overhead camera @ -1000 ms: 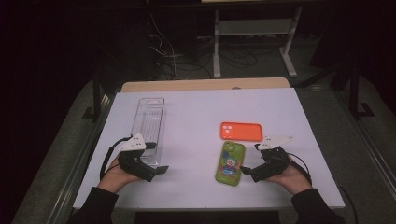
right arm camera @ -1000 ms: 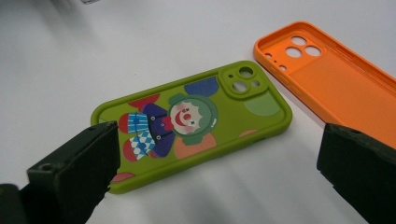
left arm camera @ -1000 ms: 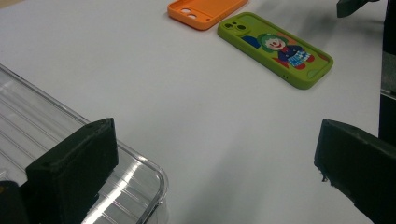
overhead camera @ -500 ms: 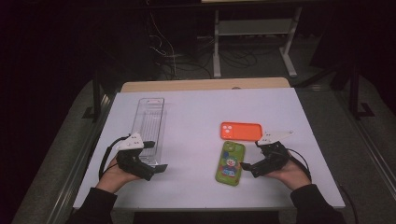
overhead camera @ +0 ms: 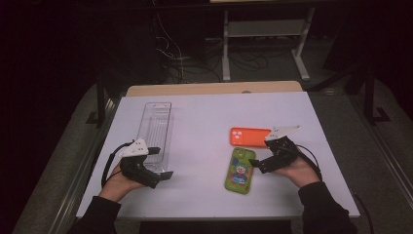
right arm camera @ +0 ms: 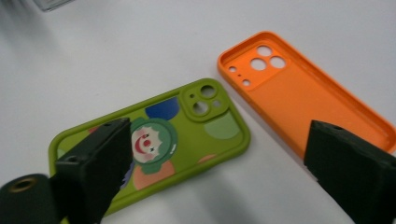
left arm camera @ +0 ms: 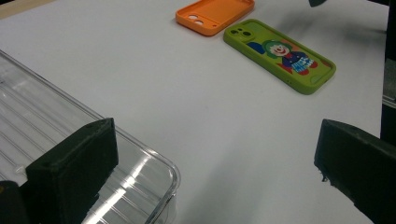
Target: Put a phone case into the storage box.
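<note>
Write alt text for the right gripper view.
The right tool hangs open just above a white table, its two black jaws wide apart over a green clown-print phone case and an orange phone case lying inside-up. The jaws have just been closing slightly, with nothing gripped.

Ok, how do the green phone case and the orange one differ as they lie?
The green case lies back up, showing a clown picture; the orange case lies hollow side up, plain inside. In the high view the green case runs toward the person and the orange case lies crosswise. Both rest flat on the white table, with camera cutouts.
</note>
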A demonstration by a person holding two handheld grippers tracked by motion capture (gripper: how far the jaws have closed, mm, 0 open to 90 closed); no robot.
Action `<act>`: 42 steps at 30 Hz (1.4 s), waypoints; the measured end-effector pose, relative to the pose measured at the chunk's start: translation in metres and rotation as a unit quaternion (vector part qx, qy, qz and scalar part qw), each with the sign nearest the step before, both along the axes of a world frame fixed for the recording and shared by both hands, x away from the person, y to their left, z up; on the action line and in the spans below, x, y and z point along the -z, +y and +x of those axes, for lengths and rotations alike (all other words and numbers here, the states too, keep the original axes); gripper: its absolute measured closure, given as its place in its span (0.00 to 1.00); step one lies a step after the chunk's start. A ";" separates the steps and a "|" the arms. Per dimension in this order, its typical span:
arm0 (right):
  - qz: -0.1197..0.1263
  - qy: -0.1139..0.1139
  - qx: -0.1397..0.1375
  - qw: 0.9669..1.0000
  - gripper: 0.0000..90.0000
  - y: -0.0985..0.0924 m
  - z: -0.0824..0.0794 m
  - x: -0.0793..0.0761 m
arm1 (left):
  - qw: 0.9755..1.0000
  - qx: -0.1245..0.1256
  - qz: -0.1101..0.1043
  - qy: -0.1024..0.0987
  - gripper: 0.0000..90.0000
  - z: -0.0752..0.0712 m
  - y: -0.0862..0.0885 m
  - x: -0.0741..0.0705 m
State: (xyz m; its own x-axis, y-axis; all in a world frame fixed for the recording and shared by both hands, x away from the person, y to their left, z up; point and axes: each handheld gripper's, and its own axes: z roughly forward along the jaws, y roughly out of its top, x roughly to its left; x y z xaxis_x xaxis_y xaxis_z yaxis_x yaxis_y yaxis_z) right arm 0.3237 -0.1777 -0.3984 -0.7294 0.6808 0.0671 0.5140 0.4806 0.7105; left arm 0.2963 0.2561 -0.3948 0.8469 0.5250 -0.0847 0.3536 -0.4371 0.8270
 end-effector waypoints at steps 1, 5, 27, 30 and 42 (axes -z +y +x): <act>0.000 0.000 0.004 1.000 0.12 0.000 0.001 -0.001 | 1.000 0.000 0.000 0.000 0.00 0.000 0.000 0.000; -0.003 -0.001 0.012 1.000 0.18 0.000 0.007 -0.005 | 1.000 0.000 0.001 0.000 0.00 0.000 0.000 0.000; -0.045 0.024 0.068 0.996 0.73 -0.013 0.071 -0.011 | 1.000 -0.003 -0.005 -0.004 0.00 -0.001 0.001 -0.001; -0.052 0.028 0.078 0.995 0.79 -0.014 0.081 -0.012 | 1.000 -0.005 -0.003 -0.005 0.00 -0.001 0.001 -0.001; -0.088 0.053 0.090 0.991 0.98 -0.018 0.113 0.001 | 1.000 -0.004 -0.003 -0.006 0.00 -0.002 -0.001 -0.001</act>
State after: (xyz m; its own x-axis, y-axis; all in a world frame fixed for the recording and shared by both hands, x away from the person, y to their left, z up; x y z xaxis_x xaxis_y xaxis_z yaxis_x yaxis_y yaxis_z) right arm 0.4366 -0.1957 -0.3999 -0.5898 0.8075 0.0053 0.6699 0.4856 0.5616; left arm 0.2946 0.2548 -0.3941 0.8436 0.5315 -0.0767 0.3467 -0.4298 0.8337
